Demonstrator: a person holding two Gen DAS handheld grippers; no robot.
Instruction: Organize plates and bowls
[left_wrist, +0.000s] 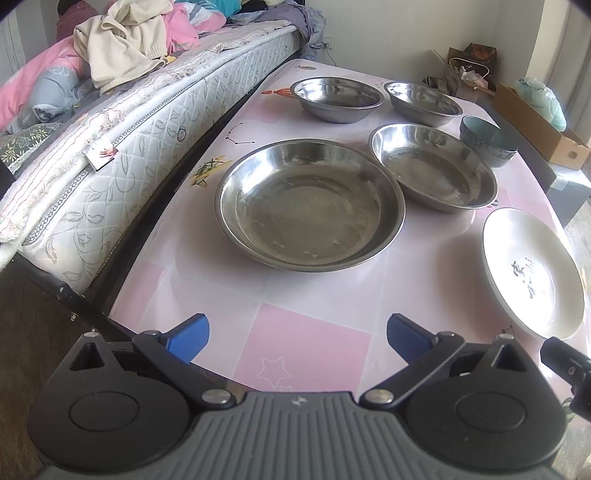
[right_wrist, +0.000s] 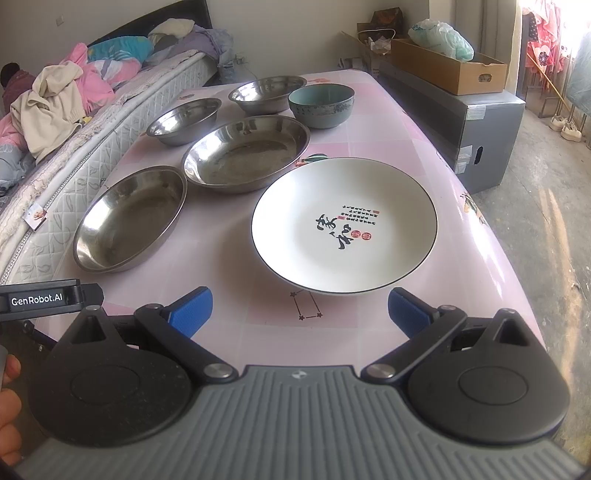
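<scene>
Nothing stacked yet: steel dishes (left_wrist: 310, 206), ceramic bowl (right_wrist: 320, 105) and white plate (right_wrist: 343, 225) lie separate; left gripper (left_wrist: 297, 341) and right gripper (right_wrist: 300, 314) spread, empty.

"GenRobot.AI" stands on the left claw's black body (right_wrist: 40, 300).

Both wrist views look forward, low over the near table (left_wrist: 306, 339) edge, sharing its dishes.

Four steel bowls (left_wrist: 312, 205), one ceramic bowl (right_wrist: 320, 105), one plate (right_wrist: 344, 225).
</scene>
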